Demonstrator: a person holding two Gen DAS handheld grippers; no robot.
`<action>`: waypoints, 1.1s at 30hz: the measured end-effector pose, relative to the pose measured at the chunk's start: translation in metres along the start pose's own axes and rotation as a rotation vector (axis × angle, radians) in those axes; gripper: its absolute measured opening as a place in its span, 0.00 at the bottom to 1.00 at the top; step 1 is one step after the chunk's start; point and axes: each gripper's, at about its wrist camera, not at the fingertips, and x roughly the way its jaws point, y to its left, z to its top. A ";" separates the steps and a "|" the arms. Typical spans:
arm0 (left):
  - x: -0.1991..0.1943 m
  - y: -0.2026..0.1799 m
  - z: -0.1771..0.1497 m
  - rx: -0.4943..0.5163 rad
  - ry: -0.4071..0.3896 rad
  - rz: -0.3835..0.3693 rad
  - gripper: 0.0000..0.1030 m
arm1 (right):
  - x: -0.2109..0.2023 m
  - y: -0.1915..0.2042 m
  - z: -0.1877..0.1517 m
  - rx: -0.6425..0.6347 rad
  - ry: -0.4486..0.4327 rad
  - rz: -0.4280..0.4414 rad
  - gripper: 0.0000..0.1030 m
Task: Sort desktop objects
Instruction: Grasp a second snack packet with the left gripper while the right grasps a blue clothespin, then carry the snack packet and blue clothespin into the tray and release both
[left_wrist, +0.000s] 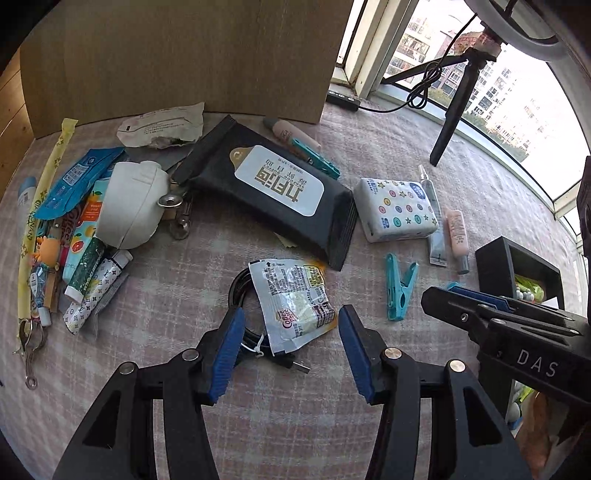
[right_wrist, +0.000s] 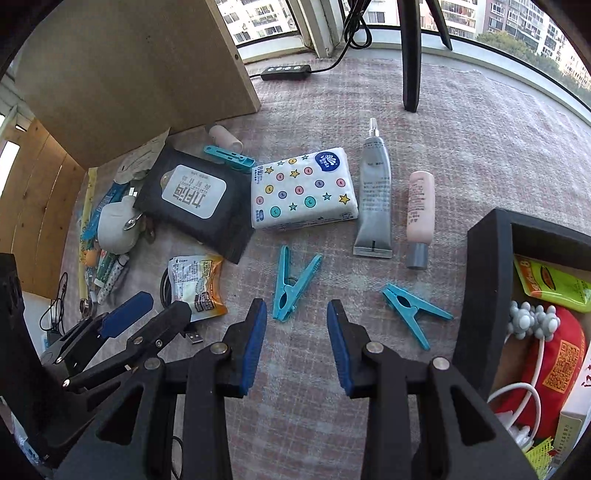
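Note:
My left gripper (left_wrist: 290, 350) hangs open over a Coffee Mate sachet (left_wrist: 295, 299), which lies on a coiled black USB cable (left_wrist: 240, 291). The sachet sits between the blue pads (left_wrist: 227, 354), and they do not press on it. My right gripper (right_wrist: 295, 321) is open and empty, just short of a teal clothes peg (right_wrist: 291, 288); a second teal peg (right_wrist: 413, 314) lies to its right. Each gripper shows in the other's view: the right gripper (left_wrist: 447, 291) and the left gripper (right_wrist: 162, 306). A black wipes pack (left_wrist: 273, 192), a starred tissue pack (right_wrist: 303, 188), a grey tube (right_wrist: 375, 199) and a pink tube (right_wrist: 419, 214) lie farther off.
A black open box (right_wrist: 487, 280) with packets and a cord stands at the right. A cardboard box (left_wrist: 184, 55) blocks the back. A pile of small packets, tubes and a white pouch (left_wrist: 129, 206) fills the left. A tripod leg (right_wrist: 412, 55) and a power strip (right_wrist: 286, 72) stand by the window.

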 end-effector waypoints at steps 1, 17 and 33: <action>0.003 0.001 0.002 0.001 0.003 0.008 0.49 | 0.004 0.001 0.002 0.000 0.006 -0.008 0.33; 0.028 -0.003 0.007 0.022 0.022 -0.019 0.43 | 0.030 0.007 0.016 -0.025 0.029 -0.061 0.29; -0.001 -0.001 -0.007 0.010 -0.032 -0.073 0.11 | -0.001 -0.006 -0.001 -0.013 -0.016 0.008 0.22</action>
